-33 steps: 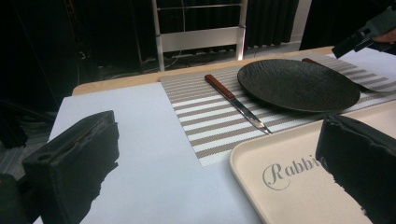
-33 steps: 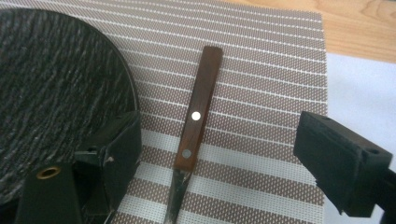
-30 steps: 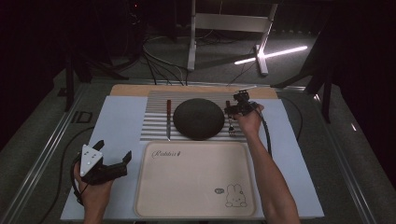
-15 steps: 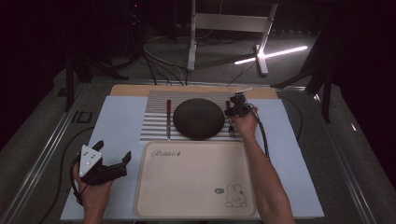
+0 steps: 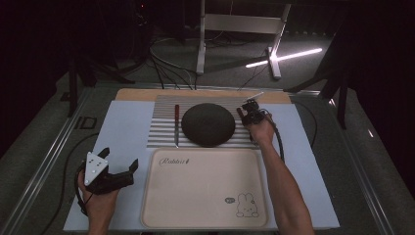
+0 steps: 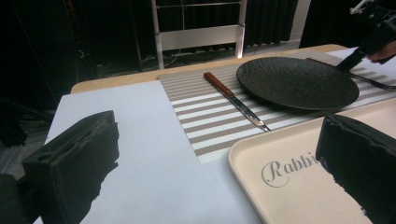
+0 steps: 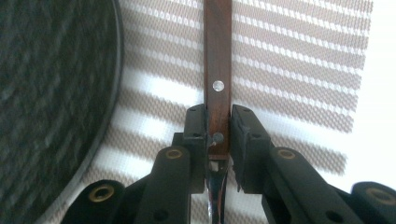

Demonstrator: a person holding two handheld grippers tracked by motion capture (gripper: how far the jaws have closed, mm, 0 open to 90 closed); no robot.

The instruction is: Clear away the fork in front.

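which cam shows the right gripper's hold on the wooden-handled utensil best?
Right gripper view: the right gripper has just closed on the wooden handle, pads either side. High view shows the grip small, beside the black plate. Left gripper view catches it far off, top right.

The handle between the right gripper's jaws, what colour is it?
Reddish-brown wood with silver rivets, on the handle, clearest in the right gripper view.

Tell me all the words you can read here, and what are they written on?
"Rabbit" in curly letters, on the cream tray, near its far left corner.
A little speech bubble beside the bunny drawing on the tray: too small to read.
Nothing else carries words.
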